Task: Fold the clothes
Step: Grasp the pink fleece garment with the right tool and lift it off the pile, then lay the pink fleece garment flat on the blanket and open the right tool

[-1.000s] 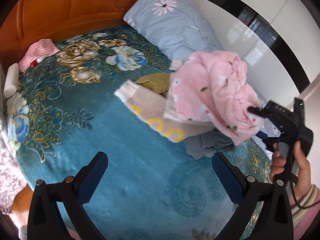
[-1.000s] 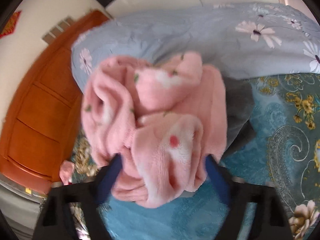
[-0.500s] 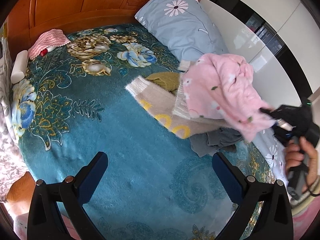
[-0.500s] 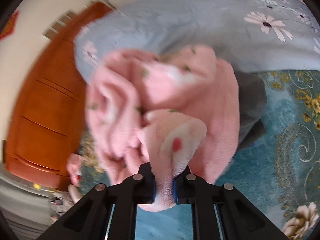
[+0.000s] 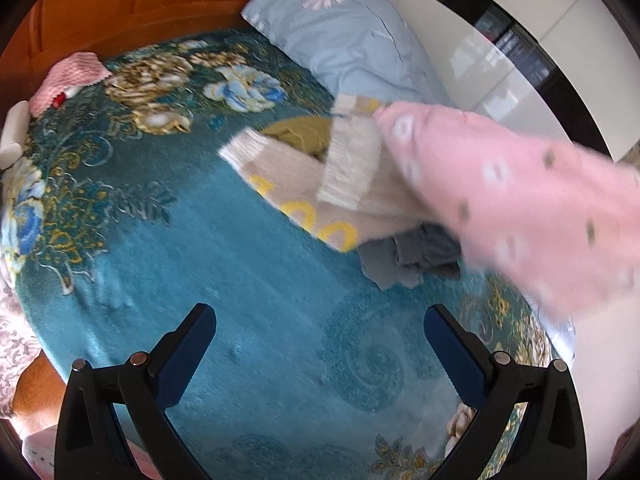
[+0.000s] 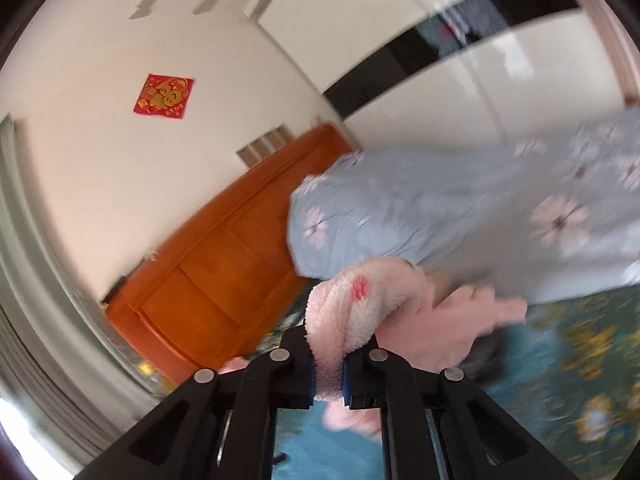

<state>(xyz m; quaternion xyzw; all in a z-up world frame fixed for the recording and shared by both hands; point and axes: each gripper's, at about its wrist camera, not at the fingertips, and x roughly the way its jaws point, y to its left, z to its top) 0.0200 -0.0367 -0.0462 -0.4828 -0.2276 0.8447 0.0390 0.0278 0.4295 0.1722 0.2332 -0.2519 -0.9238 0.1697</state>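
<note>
I count four garments at the far side of the bed (image 5: pixel 224 280): one pink fleece garment (image 5: pixel 520 208), one beige sweater (image 5: pixel 320 192) with yellow lettering, one olive piece (image 5: pixel 298 134) and one grey piece (image 5: pixel 408 256). There is one light-blue flowered pillow (image 5: pixel 352 36) against the wooden headboard (image 5: pixel 132 4), and one small pink knitted cloth (image 5: pixel 68 80) in the far left corner.

From my left camera the pink fleece is smeared by motion and runs off the right edge, so I cannot make out its shape or where it ends. It hangs in the air over the beige sweater and the grey piece, covering part of each. The olive piece is mostly tucked behind the sweater. My right camera is blurred too, and the bedspread there is only a smear of teal and gold.

My left gripper (image 5: pixel 320 356) has its fingers spread wide, holding nothing, hovering above bare teal bedspread. My right gripper (image 6: pixel 328 364) has its fingers pressed together on a bunched fold of the pink fleece, the rest trailing away to the right in front of the pillow.
</note>
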